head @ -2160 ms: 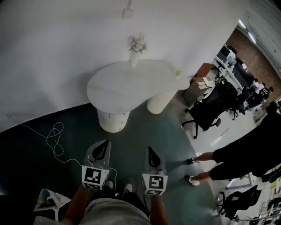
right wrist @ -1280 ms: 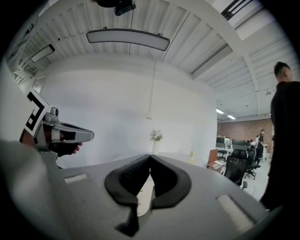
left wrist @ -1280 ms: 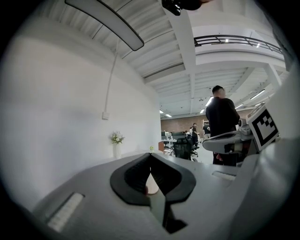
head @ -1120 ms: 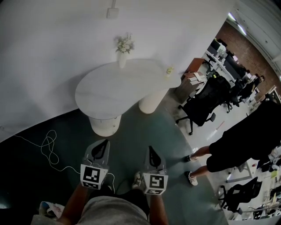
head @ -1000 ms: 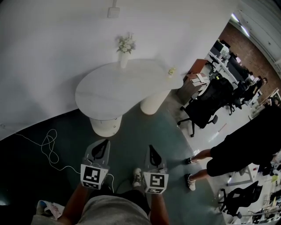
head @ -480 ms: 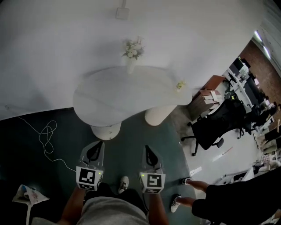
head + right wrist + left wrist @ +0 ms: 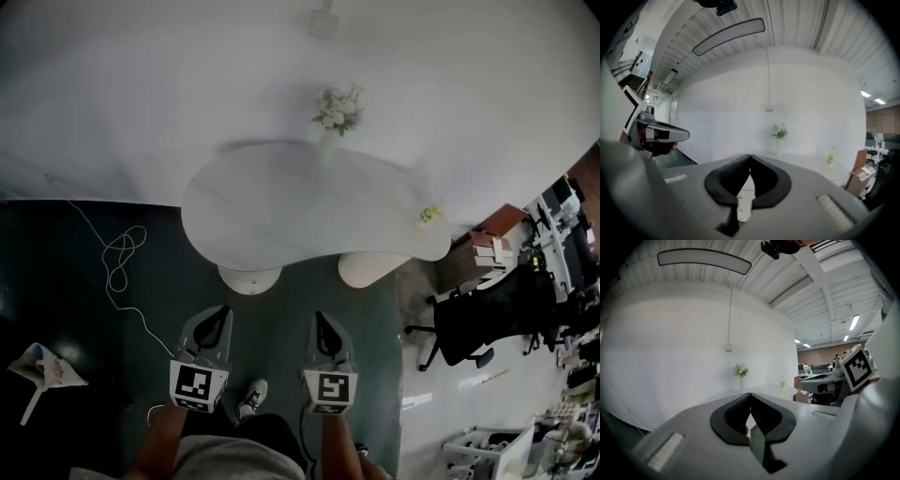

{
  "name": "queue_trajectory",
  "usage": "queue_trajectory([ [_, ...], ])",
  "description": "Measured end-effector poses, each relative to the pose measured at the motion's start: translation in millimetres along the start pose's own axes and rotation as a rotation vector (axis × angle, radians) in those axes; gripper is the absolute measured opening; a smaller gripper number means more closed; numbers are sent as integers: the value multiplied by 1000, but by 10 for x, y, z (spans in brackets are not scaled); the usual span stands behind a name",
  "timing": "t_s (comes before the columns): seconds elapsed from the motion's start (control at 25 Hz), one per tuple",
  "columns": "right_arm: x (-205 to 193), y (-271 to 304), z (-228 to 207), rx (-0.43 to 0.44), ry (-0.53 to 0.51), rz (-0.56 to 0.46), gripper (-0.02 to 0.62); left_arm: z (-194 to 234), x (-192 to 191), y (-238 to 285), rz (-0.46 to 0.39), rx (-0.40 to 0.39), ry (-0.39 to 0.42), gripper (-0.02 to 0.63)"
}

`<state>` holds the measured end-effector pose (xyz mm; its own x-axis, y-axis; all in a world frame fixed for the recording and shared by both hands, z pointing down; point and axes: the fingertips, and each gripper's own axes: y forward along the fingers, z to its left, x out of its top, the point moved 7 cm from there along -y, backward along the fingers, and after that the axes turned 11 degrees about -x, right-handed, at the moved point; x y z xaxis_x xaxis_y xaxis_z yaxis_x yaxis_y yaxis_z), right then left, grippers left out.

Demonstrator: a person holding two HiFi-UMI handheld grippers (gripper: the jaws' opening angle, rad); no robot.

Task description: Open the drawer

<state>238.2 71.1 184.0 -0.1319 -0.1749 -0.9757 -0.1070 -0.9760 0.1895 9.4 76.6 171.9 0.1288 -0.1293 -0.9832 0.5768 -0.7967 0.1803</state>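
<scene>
No drawer shows in any view. In the head view my left gripper [image 7: 217, 314] and right gripper [image 7: 322, 322] are held side by side in front of the person's body, above the dark floor. Both point toward a white curved table [image 7: 281, 216]. In the left gripper view my left gripper [image 7: 749, 394] has its black pads touching at the tips, with nothing between them. The right gripper view shows my right gripper [image 7: 750, 156] shut and empty in the same way. The table lies well beyond both of them.
A vase of flowers [image 7: 336, 112] and a small yellow bottle [image 7: 429, 215] stand on the table, which rests on two round pedestals [image 7: 249, 278]. A white cable [image 7: 120, 258] loops over the floor at left. A black office chair [image 7: 487, 319] and a brown cabinet [image 7: 483, 253] are at right.
The head view has swung, so the table now sits nearer the middle and closer. The person in black at the right has left the view. Both grippers stay shut and side by side.
</scene>
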Motion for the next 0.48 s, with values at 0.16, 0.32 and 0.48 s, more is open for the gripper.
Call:
queue_trajectory([
  [0.16,-77,312,152,69,-21,4,3,160,-155,77,16,53,-36,11],
  [0.32,-311,629,315,107,-39,11,3,337,-382,230,35,65,-55,11],
  [0.48,-519,941,489,115,-36,38,3,545,-653,394,67,60,-82,11],
])
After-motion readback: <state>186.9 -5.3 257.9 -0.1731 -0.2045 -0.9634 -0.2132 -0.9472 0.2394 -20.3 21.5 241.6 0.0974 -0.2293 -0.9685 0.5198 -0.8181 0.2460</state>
